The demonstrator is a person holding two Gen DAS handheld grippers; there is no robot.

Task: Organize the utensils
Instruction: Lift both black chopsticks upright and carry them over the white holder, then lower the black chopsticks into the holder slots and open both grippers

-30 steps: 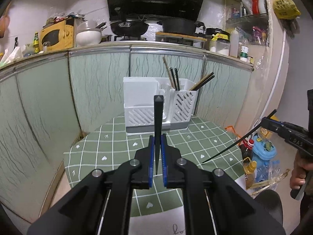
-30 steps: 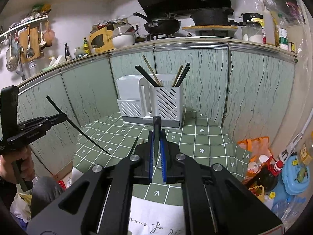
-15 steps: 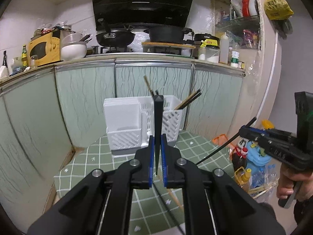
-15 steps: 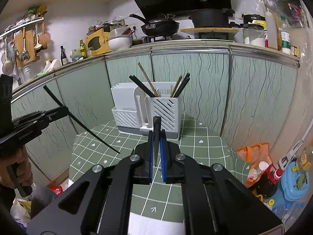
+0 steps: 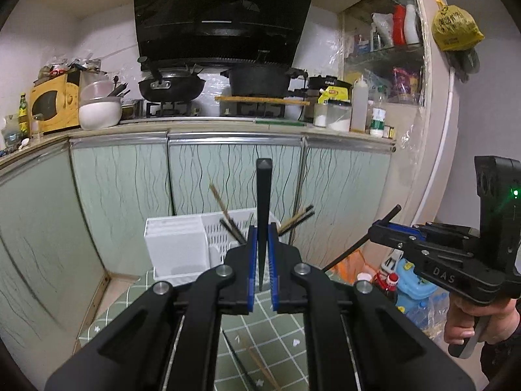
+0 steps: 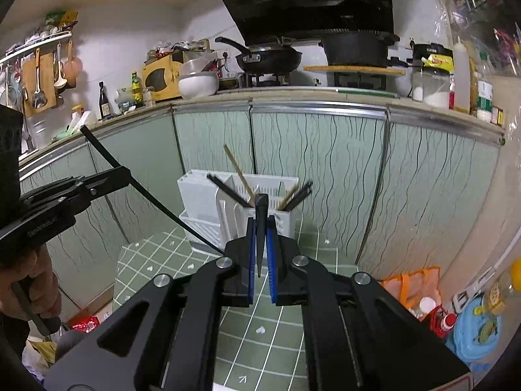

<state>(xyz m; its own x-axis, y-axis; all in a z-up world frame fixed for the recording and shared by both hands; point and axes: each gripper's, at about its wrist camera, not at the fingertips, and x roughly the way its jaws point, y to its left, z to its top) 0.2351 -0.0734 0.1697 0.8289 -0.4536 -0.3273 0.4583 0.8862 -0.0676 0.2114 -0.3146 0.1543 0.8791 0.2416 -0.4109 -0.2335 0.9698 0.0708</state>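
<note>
holding black chopsticks upright, both grippers level

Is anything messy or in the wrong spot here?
Yes. Two loose chopsticks lie flat on the green tablecloth instead of standing in the white utensil holder. Those already in the holder lean in different directions. Nothing looks spilled or broken.

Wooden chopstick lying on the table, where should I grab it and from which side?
Pinch the wooden chopstick mid-shaft from straight above, jaws across its width: it lies flat on the tablecloth, thin, with a black chopstick close beside it.
</note>
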